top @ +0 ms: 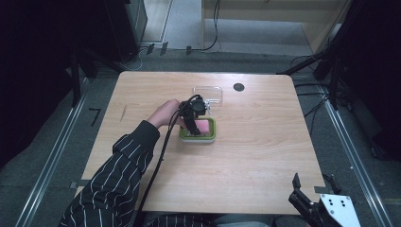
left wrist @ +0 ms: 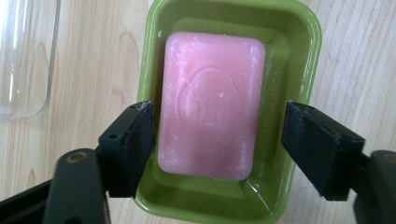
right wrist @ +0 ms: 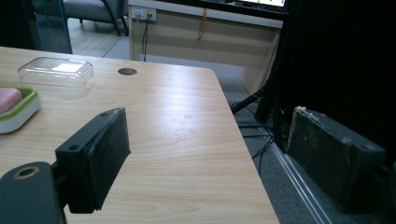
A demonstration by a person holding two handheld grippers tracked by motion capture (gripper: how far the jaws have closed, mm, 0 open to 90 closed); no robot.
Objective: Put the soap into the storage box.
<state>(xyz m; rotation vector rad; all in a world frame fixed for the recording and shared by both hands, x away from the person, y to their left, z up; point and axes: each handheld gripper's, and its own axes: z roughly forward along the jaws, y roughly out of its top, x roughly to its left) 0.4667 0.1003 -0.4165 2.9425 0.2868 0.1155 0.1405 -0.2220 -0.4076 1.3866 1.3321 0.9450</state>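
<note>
A pink bar of soap [left wrist: 212, 105] lies flat in a green dish [left wrist: 308, 56] near the middle of the wooden table [top: 255, 151]. My left gripper [left wrist: 219, 123] hangs over the dish, open. Its jaws stand on either side of the soap near the dish's long rims, with a gap to the bar on both sides. The high view shows a hand holding that left gripper [top: 191, 126] at the green dish [top: 211, 135], with the soap [top: 204, 126] beside it. My right gripper [top: 312, 191] is open and holds nothing, past the table's near right corner. The right gripper [right wrist: 210, 140] view shows the dish [right wrist: 21, 114] far left.
A clear plastic lid [top: 208, 93] lies just behind the dish, also seen as the lid [right wrist: 56, 70] and the lid [left wrist: 23, 56]. A dark round hole [top: 239, 87] sits near the table's far edge. Cables and dark stands line the floor on the right.
</note>
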